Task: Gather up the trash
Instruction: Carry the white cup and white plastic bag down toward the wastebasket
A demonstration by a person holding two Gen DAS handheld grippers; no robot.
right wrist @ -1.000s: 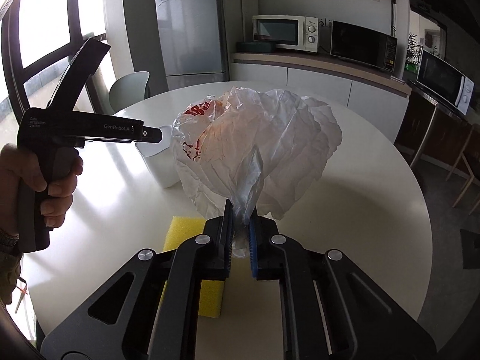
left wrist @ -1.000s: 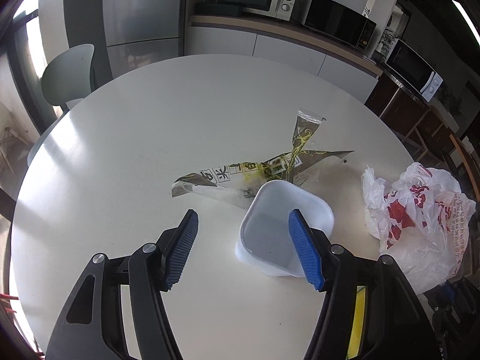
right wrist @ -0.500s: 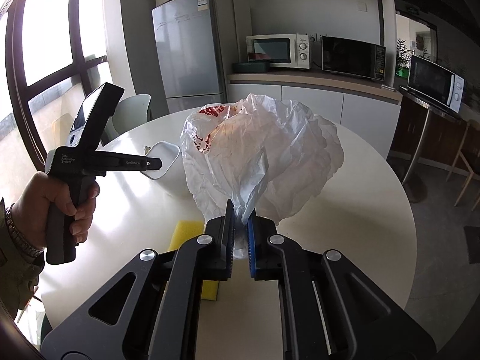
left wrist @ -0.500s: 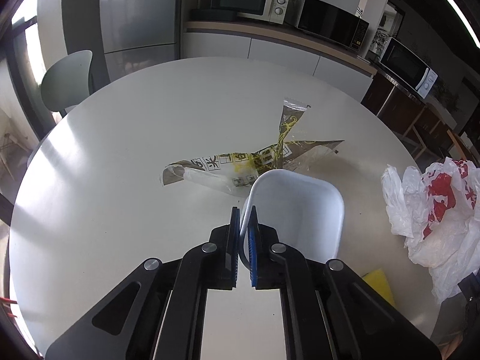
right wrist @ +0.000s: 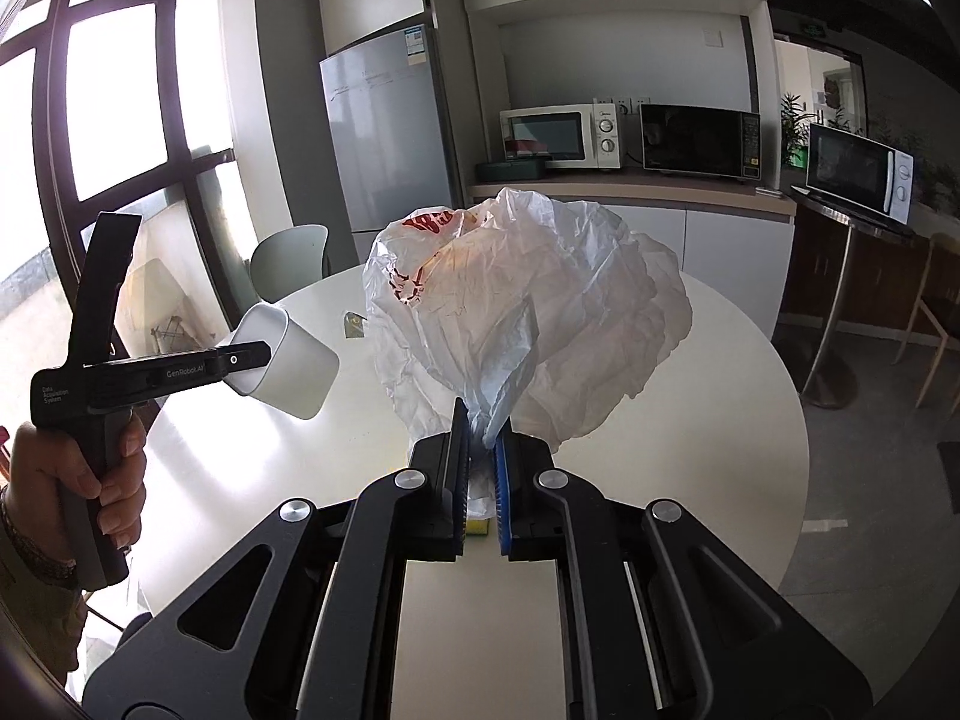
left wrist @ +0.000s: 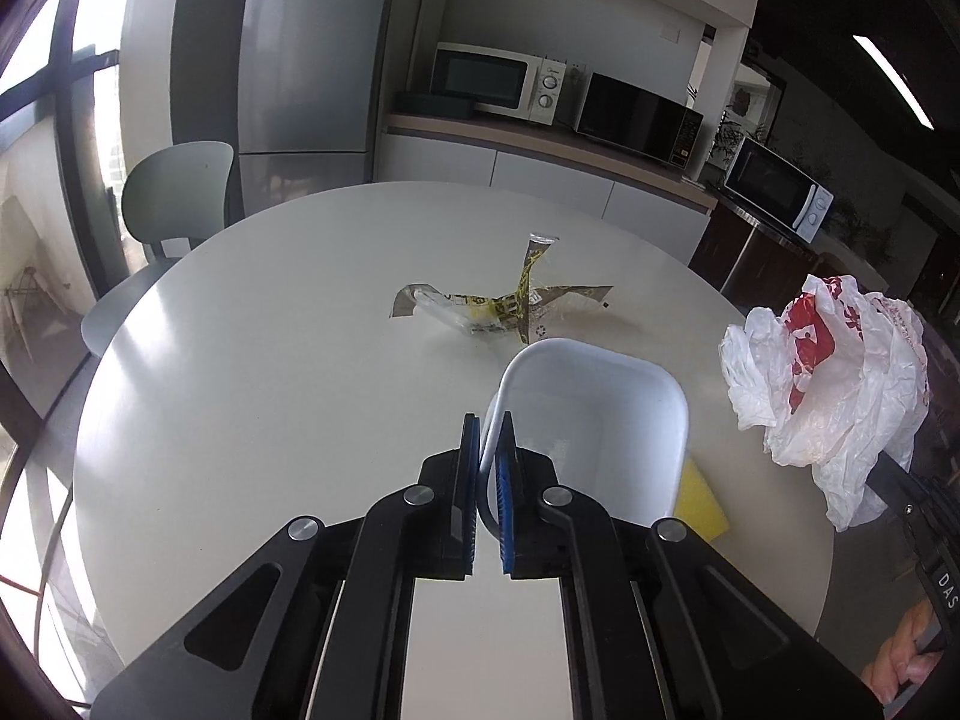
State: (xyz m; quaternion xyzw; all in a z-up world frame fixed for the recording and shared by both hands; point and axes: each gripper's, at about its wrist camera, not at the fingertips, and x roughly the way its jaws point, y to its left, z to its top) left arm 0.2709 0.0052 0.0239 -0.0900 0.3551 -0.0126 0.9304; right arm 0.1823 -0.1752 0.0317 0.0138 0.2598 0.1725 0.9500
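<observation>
Your left gripper [left wrist: 489,468] pinches the white tub [left wrist: 591,414] rim, lifted; right gripper [right wrist: 480,465] clamps the plastic bag [right wrist: 522,324] — next, tip tub into bag w/ mouth opened

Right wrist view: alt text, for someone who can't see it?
The right gripper holds a crumpled white plastic bag above a round white table, jaws shut on its neck. At left, the left gripper holds a white tub tilted in the air.
</observation>
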